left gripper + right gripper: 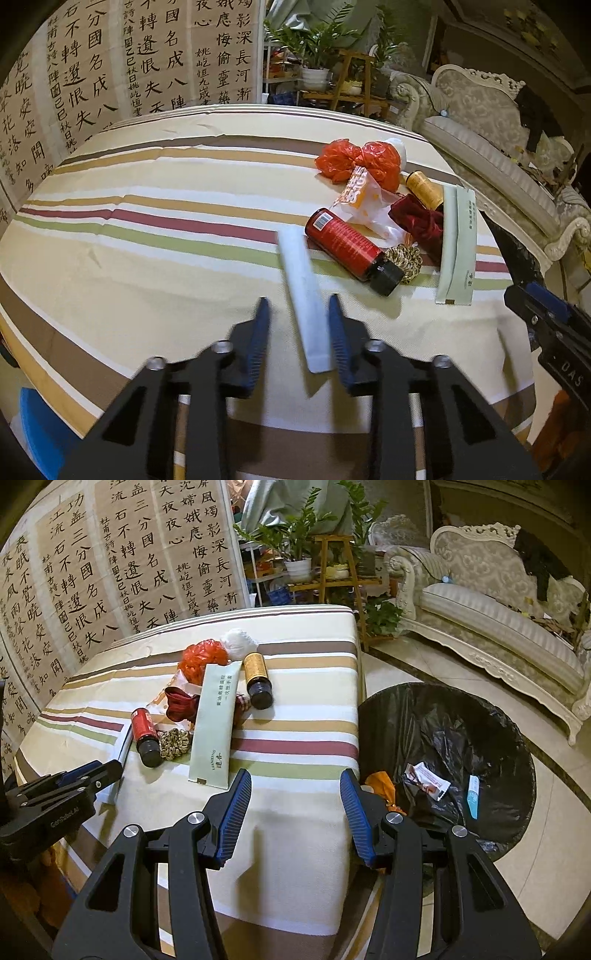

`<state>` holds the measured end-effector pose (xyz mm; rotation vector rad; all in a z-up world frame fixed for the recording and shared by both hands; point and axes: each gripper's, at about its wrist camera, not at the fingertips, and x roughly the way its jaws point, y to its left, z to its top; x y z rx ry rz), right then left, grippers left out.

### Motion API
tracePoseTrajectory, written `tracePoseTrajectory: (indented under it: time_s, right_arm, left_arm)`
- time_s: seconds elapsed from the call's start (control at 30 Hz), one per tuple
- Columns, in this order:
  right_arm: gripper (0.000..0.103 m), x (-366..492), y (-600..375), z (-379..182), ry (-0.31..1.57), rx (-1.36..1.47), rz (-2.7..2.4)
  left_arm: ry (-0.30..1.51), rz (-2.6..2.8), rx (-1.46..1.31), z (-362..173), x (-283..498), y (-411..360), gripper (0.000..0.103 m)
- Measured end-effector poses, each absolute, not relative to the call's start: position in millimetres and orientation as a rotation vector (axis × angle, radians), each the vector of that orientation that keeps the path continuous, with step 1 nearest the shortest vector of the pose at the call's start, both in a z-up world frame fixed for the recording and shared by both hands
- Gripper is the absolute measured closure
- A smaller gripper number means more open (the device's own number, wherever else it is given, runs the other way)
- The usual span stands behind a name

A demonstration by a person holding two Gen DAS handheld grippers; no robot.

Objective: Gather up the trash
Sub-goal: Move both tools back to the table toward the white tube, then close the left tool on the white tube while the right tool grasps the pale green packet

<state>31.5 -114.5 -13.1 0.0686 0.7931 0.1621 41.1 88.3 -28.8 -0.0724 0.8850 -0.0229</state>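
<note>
While right tongs (pixel 295 794) gape empty, left tongs (pixel 299 321) straddle white packet (pixel 303 291), unpinched.

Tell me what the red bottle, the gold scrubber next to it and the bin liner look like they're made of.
Red bottle: probably glass or hard plastic, glossy, under a printed red label with a black cap; can't say which.
Gold scrubber: metal coil, judging by its shiny, curled brassy strands.
Bin liner: thin black plastic film, crinkled and catching light.
</note>
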Motion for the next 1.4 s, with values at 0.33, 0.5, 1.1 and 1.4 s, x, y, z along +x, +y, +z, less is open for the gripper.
tracePoseTrajectory:
  time_s: [0.33,0.5,1.1,1.4]
  right_arm:
    - [0.054,37,-92,-7,0.79,0.05,0.198]
    - [0.053,45,-76,-5,0.794,0.046,0.217]
    - [0.073,65,-46,-13,0.838,0.033,0.216]
    - [0.079,53,-46,-8,0.802,0.009,0.23]
  left_arm:
    - [0.874,-0.068,-0.097,-26,39,103,0.092]
    - [0.862,-0.069,-0.101,-23,40,110,0.092]
    - [0.848,-0.07,-0.118,-23,45,125,0.093]
    - [0.841,-0.074,-0.129,-24,42,123,0.093]
